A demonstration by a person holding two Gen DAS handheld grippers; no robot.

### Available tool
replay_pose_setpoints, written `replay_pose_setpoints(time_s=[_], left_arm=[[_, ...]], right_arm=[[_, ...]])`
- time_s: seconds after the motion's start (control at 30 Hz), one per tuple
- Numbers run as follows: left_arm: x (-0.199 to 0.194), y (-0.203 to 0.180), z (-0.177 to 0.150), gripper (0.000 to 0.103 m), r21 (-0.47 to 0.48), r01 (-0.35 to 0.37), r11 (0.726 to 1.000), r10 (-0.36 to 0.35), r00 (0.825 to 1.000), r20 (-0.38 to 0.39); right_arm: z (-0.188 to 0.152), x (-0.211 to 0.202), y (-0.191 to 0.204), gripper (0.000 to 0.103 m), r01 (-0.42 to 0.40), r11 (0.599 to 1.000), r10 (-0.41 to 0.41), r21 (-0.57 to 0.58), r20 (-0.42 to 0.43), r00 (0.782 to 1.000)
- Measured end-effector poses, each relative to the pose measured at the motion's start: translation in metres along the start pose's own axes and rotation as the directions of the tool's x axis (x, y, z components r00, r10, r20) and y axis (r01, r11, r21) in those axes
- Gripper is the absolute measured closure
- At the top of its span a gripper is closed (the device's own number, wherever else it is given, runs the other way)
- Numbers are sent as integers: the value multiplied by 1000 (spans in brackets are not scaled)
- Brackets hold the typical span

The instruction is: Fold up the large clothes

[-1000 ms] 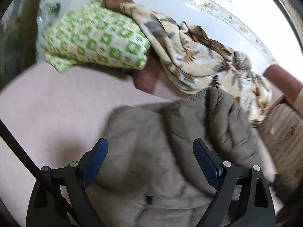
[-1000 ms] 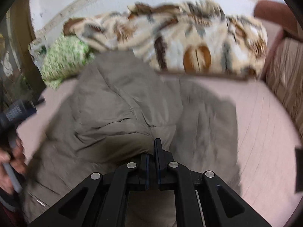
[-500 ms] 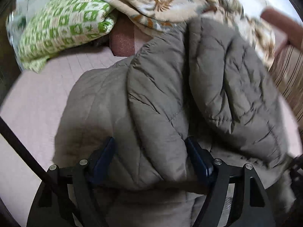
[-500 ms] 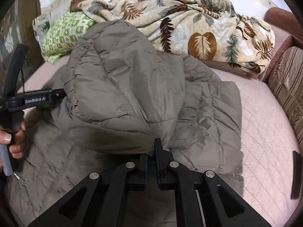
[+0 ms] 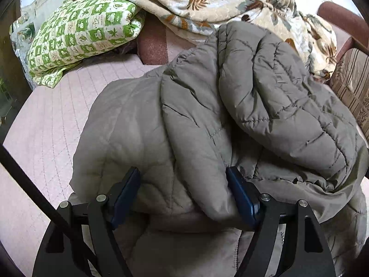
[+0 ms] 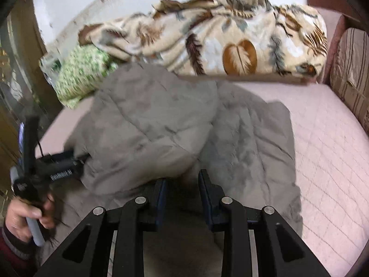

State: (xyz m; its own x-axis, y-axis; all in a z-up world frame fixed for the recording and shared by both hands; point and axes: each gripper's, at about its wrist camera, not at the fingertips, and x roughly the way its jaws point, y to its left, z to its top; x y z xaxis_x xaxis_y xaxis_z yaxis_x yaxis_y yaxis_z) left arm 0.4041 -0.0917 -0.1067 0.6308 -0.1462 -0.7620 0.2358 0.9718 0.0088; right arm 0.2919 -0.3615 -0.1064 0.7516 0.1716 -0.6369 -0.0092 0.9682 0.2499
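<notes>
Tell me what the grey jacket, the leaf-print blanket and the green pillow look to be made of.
Jacket: seemingly thin matte synthetic shell over puffy fill, with stitched quilting and crinkles. Leaf-print blanket: likely plush fleece; the surface looks fuzzy. Green pillow: probably woven cotton, flat printed checks, no sheen.

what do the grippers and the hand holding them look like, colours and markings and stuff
Both grippers are matte black linkage frames with silver pivot screws and dark blue fingers. The left gripper has a thin black cable running past it. Seen from the right gripper, the left one carries blurred white lettering on its black body and a grey handle, gripped by a bare hand with a dark red sleeve.
</notes>
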Motion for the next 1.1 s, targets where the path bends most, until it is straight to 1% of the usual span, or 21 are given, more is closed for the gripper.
replay_pose_setpoints(time_s=[0.07, 0.1, 0.17, 0.2, 0.23, 0.33, 0.4, 0.47, 0.53, 0.6, 0.67, 0.7, 0.73, 0.8, 0.83, 0.9, 0.93, 1.0, 1.03, 1.07, 1.1], left_arm=[[-1, 2, 0, 26, -4, 12, 1000, -12, 1000, 2], [-1, 3, 0, 26, -4, 16, 1000, -16, 1000, 0], [0, 4, 1, 26, -3, 18, 1000, -18, 1000, -2], [0, 4, 2, 26, -1, 17, 1000, -17, 1000, -4], [-2, 4, 3, 26, -5, 19, 1000, -19, 1000, 2], [-14, 7, 7, 26, -22, 34, 999, -33, 999, 31], [-31, 9, 10, 26, -20, 19, 1000, -17, 995, 102], [-47, 9, 12, 26, 5, -24, 1000, 23, 984, 179], [-60, 8, 14, 26, 14, -31, 999, 26, 967, 252], [-64, 5, 16, 26, 26, -17, 1000, 9, 964, 268], [-68, 2, 16, 26, 34, -5, 999, -5, 955, 295], [-70, -1, 16, 26, 39, 5, 999, -16, 950, 313], [-71, -4, 16, 26, 49, 16, 999, -31, 945, 325], [-70, -10, 14, 26, 58, 40, 998, -58, 936, 348], [-67, -14, 14, 26, 53, 52, 997, -68, 930, 360], [-60, -21, 14, 26, 42, 89, 995, -98, 928, 360], [-54, -23, 14, 26, 31, 109, 994, -112, 932, 343], [-38, -29, 14, 26, 29, 128, 991, -130, 952, 278], [-27, -31, 12, 26, 38, 111, 993, -117, 966, 232], [-15, -34, 10, 26, 52, 50, 997, -59, 981, 187], [-7, -36, 8, 23, 69, 24, 997, -34, 987, 156]], right_arm=[[4, 1, 8, 73, 25, 999, -25, -25, 1, 1000], [6, 3, 12, 73, 58, 997, -59, -55, -8, 998], [8, 4, 13, 61, 103, 991, -105, -79, -16, 994], [8, 5, 10, 53, 130, 988, -133, -81, -25, 991], [8, 6, 5, 50, 157, 985, -160, -72, -35, 987], [6, 8, -7, 50, 195, 980, -197, -41, -56, 979], [7, 7, -9, 50, 208, 977, -211, -44, -62, 976], [9, 2, -11, 50, 189, 981, -190, -34, -56, 980], [12, -7, -15, 50, 174, 985, -175, -8, -36, 984], [15, -17, -19, 50, 147, 988, -148, 37, 10, 989], [19, -28, -19, 50, 94, 994, -98, 64, 70, 993], [21, -33, -17, 50, 61, 996, -68, 69, 110, 992], [23, -32, -14, 50, 34, 997, -42, 69, 131, 990], [28, -22, -4, 50, -15, 998, 7, 58, 150, 989], [29, -15, 1, 50, -27, 998, 18, 55, 149, 989], [33, 5, 14, 50, -42, 998, 35, 46, 144, 989], [34, 15, 19, 50, -41, 998, 34, 46, 135, 990], [33, 34, 35, 50, -6, 1000, 5, 6, 110, 994], [30, 42, 42, 50, 23, 999, -20, -26, 88, 996], [25, 51, 47, 50, 45, 998, -42, -46, 58, 997], [18, 63, 51, 50, 61, 996, -60, -58, 14, 998]])
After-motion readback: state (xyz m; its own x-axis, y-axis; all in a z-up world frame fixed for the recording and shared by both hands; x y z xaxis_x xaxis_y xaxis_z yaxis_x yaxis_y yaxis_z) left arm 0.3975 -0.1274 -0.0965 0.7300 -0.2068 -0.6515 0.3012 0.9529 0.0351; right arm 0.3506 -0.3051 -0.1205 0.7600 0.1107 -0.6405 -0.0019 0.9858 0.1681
